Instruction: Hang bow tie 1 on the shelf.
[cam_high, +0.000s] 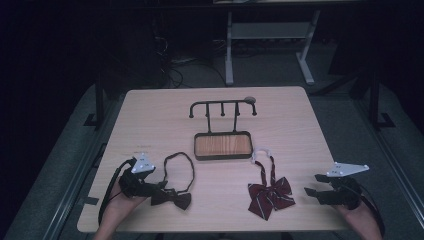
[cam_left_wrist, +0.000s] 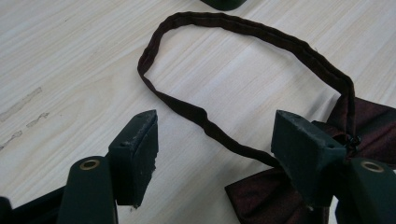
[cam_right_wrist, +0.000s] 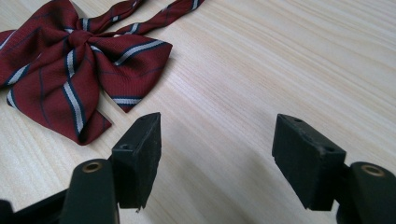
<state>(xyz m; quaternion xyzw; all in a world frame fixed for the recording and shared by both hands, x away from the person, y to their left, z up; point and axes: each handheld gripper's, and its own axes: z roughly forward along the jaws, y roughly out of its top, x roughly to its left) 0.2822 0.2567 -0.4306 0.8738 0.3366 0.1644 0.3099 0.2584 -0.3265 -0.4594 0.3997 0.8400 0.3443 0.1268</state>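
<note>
A dark maroon bow tie (cam_high: 172, 198) lies at the table's front left, its strap loop (cam_high: 180, 166) reaching toward the middle. My left gripper (cam_high: 159, 188) stands open right at it. In the left gripper view the strap (cam_left_wrist: 243, 28) curves across the table and runs between the open jaws of my left gripper (cam_left_wrist: 215, 119), and the bow (cam_left_wrist: 369, 116) sits beside the right jaw. A red striped bow tie (cam_high: 270, 195) lies front right. My right gripper (cam_high: 312, 184) is open to its right, a short way off. My right gripper (cam_right_wrist: 217, 120) holds nothing, with the striped bow (cam_right_wrist: 70, 60) ahead to the left.
A black hook rack (cam_high: 222, 106) rises from a wood-lined tray (cam_high: 222, 145) at the table's centre. The striped tie's strap ends in a white loop (cam_high: 261, 152) next to the tray. A person's hands hold both grippers at the front edge. Desk legs and cables stand beyond the table.
</note>
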